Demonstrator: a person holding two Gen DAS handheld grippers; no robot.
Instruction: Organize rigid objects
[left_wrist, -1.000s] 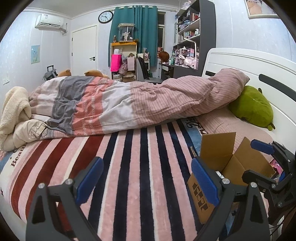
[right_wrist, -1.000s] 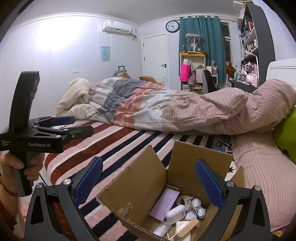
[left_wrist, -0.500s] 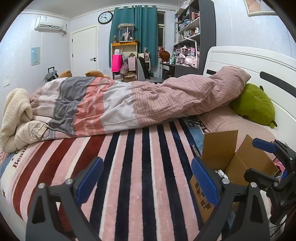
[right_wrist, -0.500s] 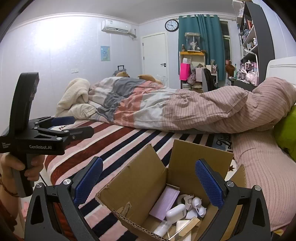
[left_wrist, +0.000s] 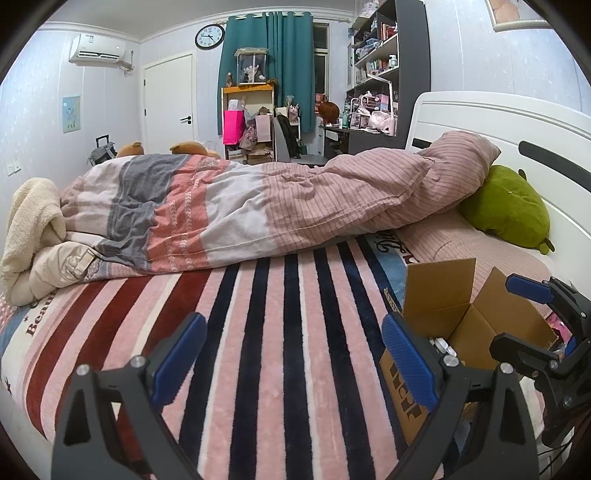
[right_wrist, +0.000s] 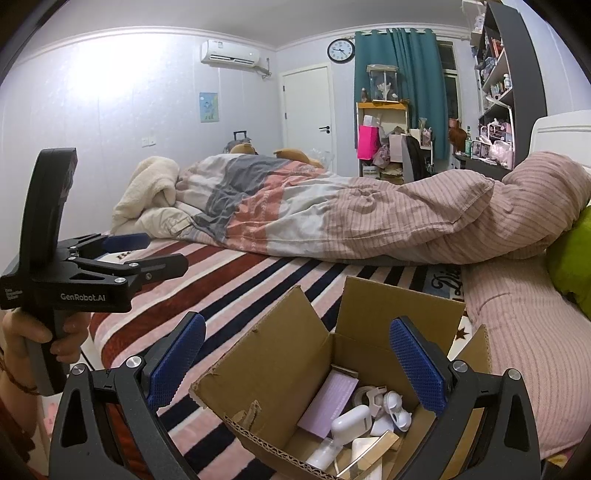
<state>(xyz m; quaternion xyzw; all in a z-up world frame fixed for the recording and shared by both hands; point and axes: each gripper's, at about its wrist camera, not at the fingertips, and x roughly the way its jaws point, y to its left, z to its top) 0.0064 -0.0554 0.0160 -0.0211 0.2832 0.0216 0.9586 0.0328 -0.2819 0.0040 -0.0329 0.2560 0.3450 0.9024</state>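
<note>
An open cardboard box (right_wrist: 280, 343) stands on the striped bed. It holds a flat pink box (right_wrist: 328, 402), a white case (right_wrist: 349, 424), a tape dispenser (right_wrist: 369, 395) and other small white items. My right gripper (right_wrist: 297, 365) hovers open just over the box, with nothing between its blue pads. The left gripper (left_wrist: 293, 354) is open and empty too, held over bare blanket to the left of the box (left_wrist: 439, 291). Each gripper shows in the other's view: the right gripper (left_wrist: 502, 312) beyond the box, the left gripper (right_wrist: 166, 251) in a hand at far left.
A striped blanket (left_wrist: 280, 332) covers the near half of the bed. A bunched duvet (left_wrist: 258, 206) runs across the far side. A green plush (left_wrist: 506, 206) leans on the white headboard (left_wrist: 480, 122). Shelves and a desk stand beyond.
</note>
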